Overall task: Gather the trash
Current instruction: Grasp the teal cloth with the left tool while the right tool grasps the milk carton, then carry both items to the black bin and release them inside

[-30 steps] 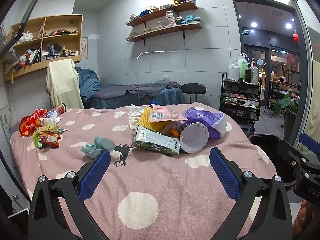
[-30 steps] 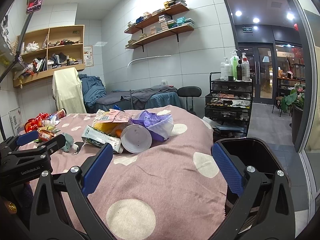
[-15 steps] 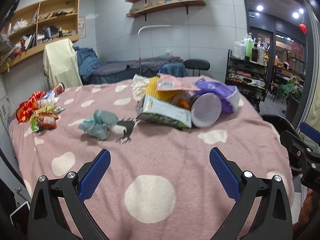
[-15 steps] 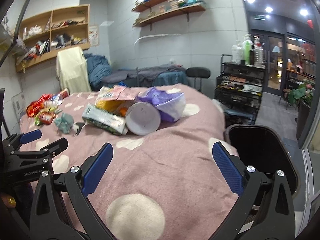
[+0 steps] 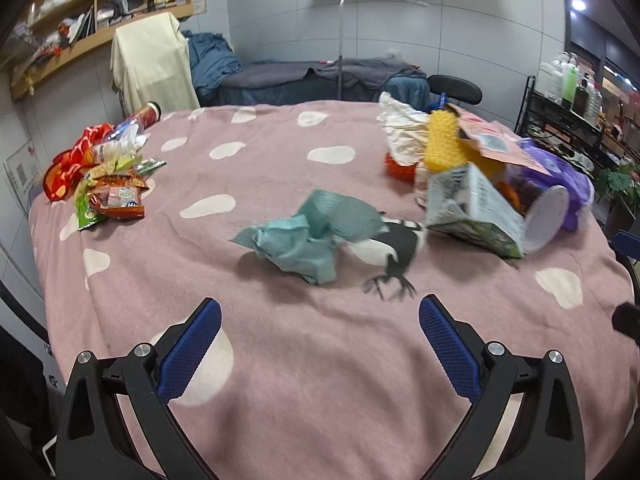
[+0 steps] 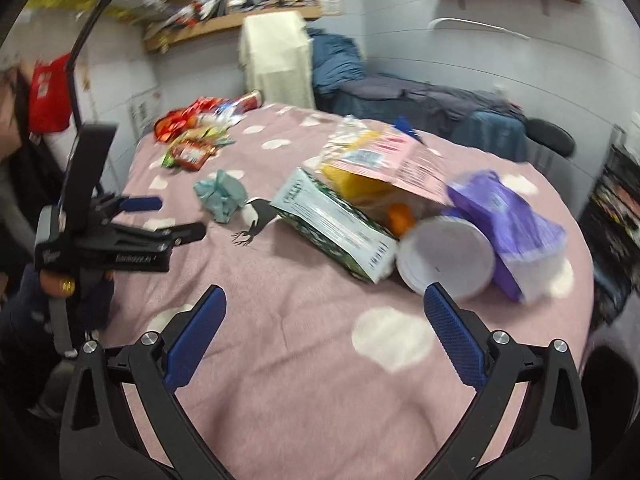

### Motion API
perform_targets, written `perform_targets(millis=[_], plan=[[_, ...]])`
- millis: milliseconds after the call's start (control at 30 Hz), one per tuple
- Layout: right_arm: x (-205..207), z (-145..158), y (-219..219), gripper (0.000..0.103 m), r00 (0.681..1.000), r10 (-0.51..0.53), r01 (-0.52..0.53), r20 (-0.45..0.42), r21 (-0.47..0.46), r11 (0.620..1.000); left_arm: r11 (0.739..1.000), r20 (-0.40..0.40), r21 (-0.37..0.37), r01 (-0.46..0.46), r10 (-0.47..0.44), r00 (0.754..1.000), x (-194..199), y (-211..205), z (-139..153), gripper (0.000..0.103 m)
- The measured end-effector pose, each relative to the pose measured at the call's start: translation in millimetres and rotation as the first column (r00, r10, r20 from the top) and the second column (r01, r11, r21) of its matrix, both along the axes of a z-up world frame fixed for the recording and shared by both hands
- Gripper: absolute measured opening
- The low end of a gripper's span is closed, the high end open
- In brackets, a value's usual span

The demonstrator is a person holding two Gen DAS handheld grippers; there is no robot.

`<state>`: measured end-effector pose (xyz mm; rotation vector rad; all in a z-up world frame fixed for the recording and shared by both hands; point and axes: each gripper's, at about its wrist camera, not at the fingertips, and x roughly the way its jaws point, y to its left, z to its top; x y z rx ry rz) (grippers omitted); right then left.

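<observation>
Trash lies on a pink spotted tablecloth (image 5: 320,380). A crumpled teal paper (image 5: 308,236) lies just ahead of my left gripper (image 5: 320,344), which is open and empty. A green-and-white carton (image 6: 336,224), a white cup (image 6: 446,264), a purple bag (image 6: 508,216), a pink packet (image 6: 396,160) and yellow foam (image 5: 442,142) form a pile ahead of my right gripper (image 6: 326,332), open and empty. The left gripper also shows in the right wrist view (image 6: 160,216), near the teal paper (image 6: 222,196).
Snack wrappers (image 5: 108,192) and a red bag (image 5: 68,160) lie at the table's far left. A black bin (image 6: 608,372) stands at the table's right edge. A bed (image 5: 320,76), a draped chair (image 5: 152,60) and a black stool (image 5: 454,88) stand behind.
Both grippers moved forward and tilted down over the table. The left closed in on the teal paper, the right on the carton and cup pile. Both stay open.
</observation>
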<state>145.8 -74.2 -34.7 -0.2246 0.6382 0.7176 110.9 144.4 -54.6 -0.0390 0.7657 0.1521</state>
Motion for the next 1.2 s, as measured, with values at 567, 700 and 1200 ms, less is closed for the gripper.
perform_targets(millis=[567, 700, 1200], plan=[[90, -39, 104, 0.062, 0.978, 0.196, -0.151, 0.073, -0.402, 0.903, 0.987, -0.118, -0.153, -0.037, 0.019, 0.993, 71, 37, -20, 0.05], [82, -37, 104, 0.057, 0.968, 0.214, -0.142, 0.128, -0.422, 0.895, 0.987, -0.103, -0.159, -0.031, 0.015, 0.995, 72, 38, -19, 0.036], [22, 30, 57, 0.053, 0.97, 0.149, -0.133, 0.194, -0.094, 0.987, 0.991, 0.089, -0.122, 0.05, -0.039, 0.995, 15, 4, 32, 0.032]])
